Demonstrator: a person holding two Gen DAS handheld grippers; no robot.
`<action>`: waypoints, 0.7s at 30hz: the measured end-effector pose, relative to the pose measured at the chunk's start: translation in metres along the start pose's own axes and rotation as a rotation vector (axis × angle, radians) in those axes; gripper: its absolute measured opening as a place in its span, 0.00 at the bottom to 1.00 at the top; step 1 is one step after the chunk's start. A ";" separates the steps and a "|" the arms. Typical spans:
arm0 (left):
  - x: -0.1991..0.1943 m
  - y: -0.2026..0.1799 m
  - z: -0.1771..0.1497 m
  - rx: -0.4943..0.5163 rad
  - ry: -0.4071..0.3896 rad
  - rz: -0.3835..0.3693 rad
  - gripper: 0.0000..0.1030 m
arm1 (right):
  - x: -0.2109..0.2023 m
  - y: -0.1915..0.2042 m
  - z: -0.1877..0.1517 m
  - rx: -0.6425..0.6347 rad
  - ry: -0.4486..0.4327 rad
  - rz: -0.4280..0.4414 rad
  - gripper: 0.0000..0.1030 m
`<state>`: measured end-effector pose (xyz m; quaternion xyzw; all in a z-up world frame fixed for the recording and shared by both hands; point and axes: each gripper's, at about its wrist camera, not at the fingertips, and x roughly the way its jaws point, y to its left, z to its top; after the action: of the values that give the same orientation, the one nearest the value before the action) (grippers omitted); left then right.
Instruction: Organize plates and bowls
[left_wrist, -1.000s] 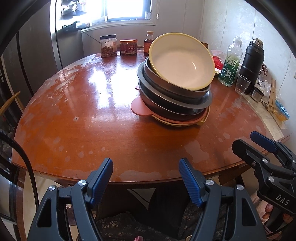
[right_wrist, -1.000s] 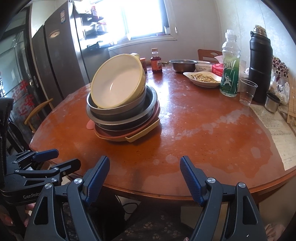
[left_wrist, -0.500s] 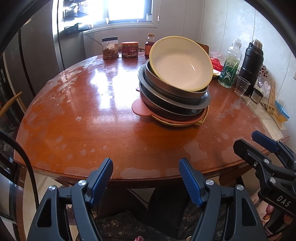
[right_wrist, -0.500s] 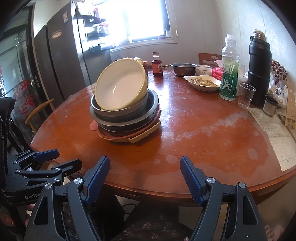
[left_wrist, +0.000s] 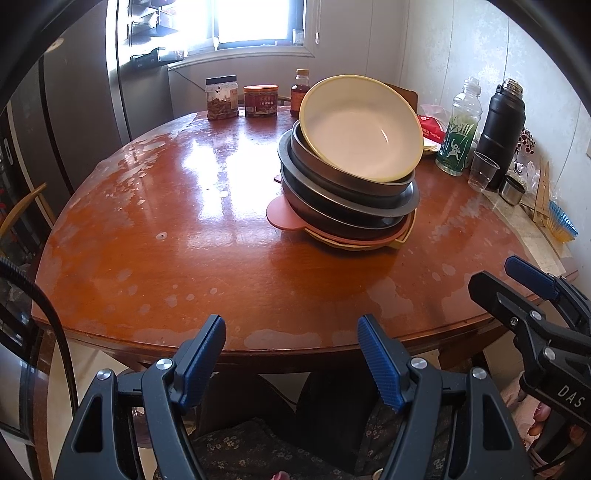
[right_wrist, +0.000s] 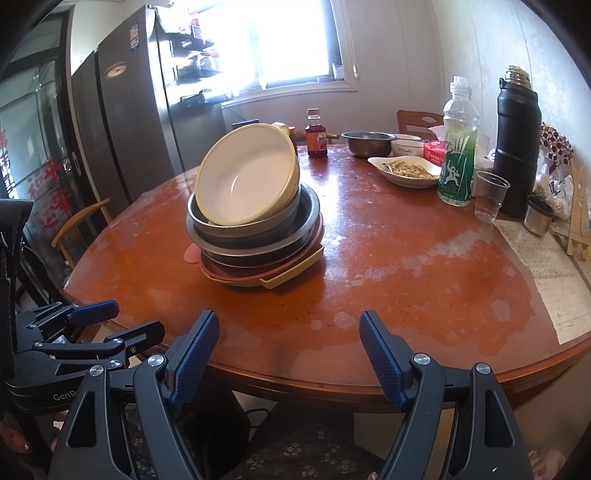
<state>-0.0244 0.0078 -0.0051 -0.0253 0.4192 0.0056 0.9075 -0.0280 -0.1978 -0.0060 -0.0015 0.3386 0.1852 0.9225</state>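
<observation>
Stack of bowls and plates (left_wrist: 347, 177) on round table (left_wrist: 184, 221), yellow bowl (left_wrist: 362, 127) tilted on top, left gripper (left_wrist: 291, 350) and right gripper (right_wrist: 288, 343) at table's near edge, both fingers wide, holding nothing.

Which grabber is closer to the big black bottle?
Right, probably. The right gripper hovers off the table edge on the black bottle's side; the left gripper sits beside it, further from the bottle. Both are far from it, open and empty.

Yellow bowl (left_wrist: 364, 127) (cream inside), reddish-brown table (left_wrist: 166, 236).
</observation>
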 end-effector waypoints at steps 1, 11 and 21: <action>0.000 0.000 0.000 0.001 -0.001 0.003 0.71 | 0.000 0.000 0.000 0.001 -0.001 0.000 0.77; -0.004 0.000 -0.001 0.001 -0.012 0.006 0.71 | 0.002 -0.002 0.000 0.011 0.004 -0.001 0.77; -0.004 0.001 -0.002 0.002 -0.011 0.012 0.71 | 0.002 -0.001 -0.001 0.004 0.006 -0.004 0.77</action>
<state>-0.0288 0.0085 -0.0031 -0.0218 0.4143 0.0108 0.9098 -0.0261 -0.1984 -0.0082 -0.0008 0.3419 0.1826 0.9218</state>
